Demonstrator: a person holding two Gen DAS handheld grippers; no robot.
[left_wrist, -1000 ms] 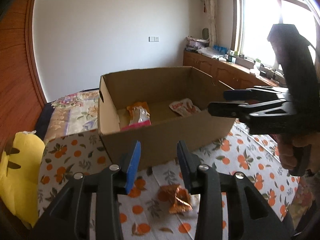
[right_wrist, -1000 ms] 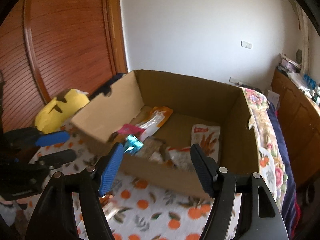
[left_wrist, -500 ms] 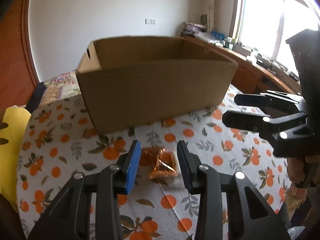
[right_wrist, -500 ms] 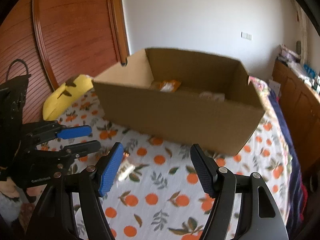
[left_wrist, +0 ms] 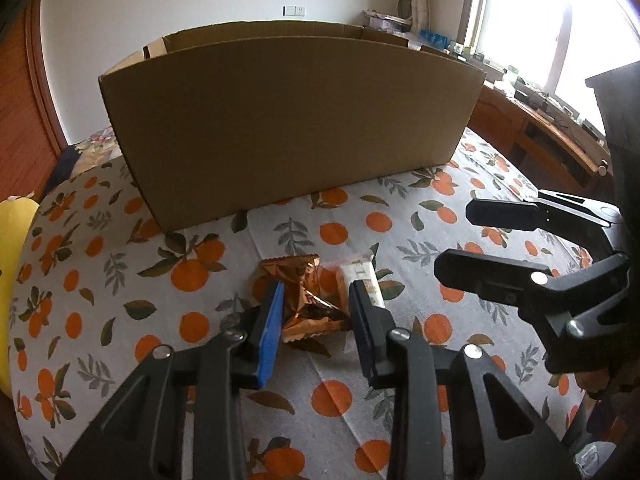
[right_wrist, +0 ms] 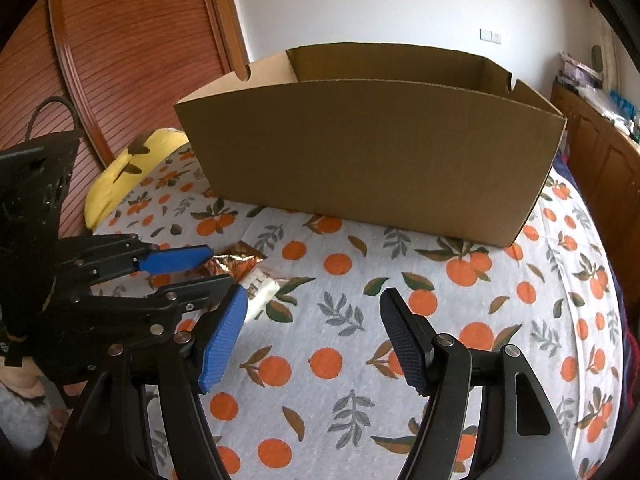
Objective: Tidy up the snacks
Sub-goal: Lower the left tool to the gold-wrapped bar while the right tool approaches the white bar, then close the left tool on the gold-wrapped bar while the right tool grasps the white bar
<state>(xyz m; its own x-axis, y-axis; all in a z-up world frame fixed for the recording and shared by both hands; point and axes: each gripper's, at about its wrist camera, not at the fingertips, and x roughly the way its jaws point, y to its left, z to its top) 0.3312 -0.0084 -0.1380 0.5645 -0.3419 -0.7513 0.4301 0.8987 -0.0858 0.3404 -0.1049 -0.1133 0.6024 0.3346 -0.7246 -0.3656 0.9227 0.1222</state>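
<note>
A crumpled copper foil snack (left_wrist: 304, 300) lies on the orange-print cloth in front of the cardboard box (left_wrist: 288, 120). My left gripper (left_wrist: 316, 308) straddles it, its jaws closing, one pad on each side of the foil. A white snack packet (left_wrist: 362, 276) lies just right of the foil, partly behind the black finger. In the right wrist view the same foil snack (right_wrist: 234, 264) and white packet (right_wrist: 260, 286) lie at the left gripper's (right_wrist: 220, 267) tips. My right gripper (right_wrist: 314, 304) hovers open over bare cloth, empty; in the left wrist view the right gripper (left_wrist: 454, 238) stands to the right.
The tall near wall of the box (right_wrist: 372, 148) hides its contents. A yellow plush (right_wrist: 128, 164) lies at the cloth's left edge. Wooden cabinets (left_wrist: 552, 136) run along the right under the window, and a wooden sliding door (right_wrist: 132, 40) stands at the left.
Both grippers came down from above the box to the cloth in front of it. The left gripper now straddles the foil snack and its jaws have narrowed.
</note>
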